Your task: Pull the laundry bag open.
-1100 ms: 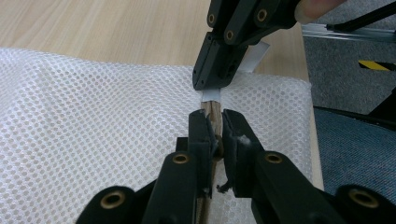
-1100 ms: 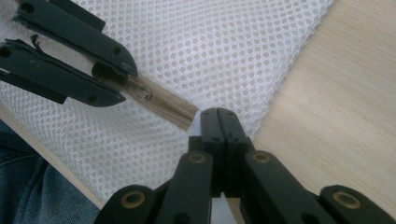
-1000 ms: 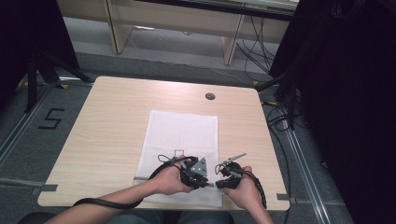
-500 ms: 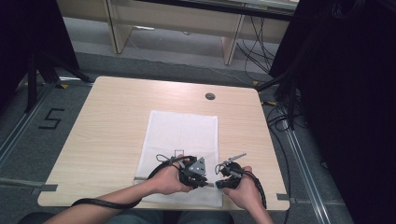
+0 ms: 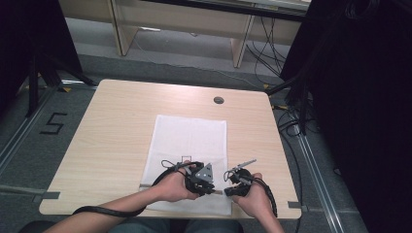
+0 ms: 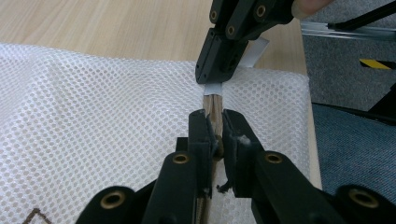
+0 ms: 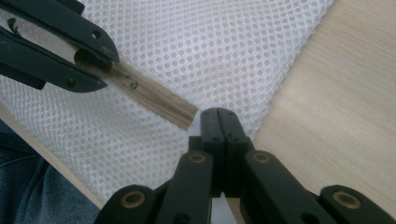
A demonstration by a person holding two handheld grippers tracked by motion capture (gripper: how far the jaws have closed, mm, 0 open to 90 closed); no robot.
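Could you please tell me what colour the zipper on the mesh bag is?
The zipper is tan-brown, clearest in the right gripper view.

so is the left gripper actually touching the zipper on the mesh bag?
Touching. In the left gripper view the left gripper has its jaws closed on the tan zipper of the white mesh bag, pads pressing both sides.

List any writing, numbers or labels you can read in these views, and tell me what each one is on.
"5" – large dark numeral on the grey floor left of the table.
Small dark square outline on the white mesh bag, near the person's side: a mark with no readable letters.
Yellow-and-black striped tape on the floor, in the left gripper view: no words.
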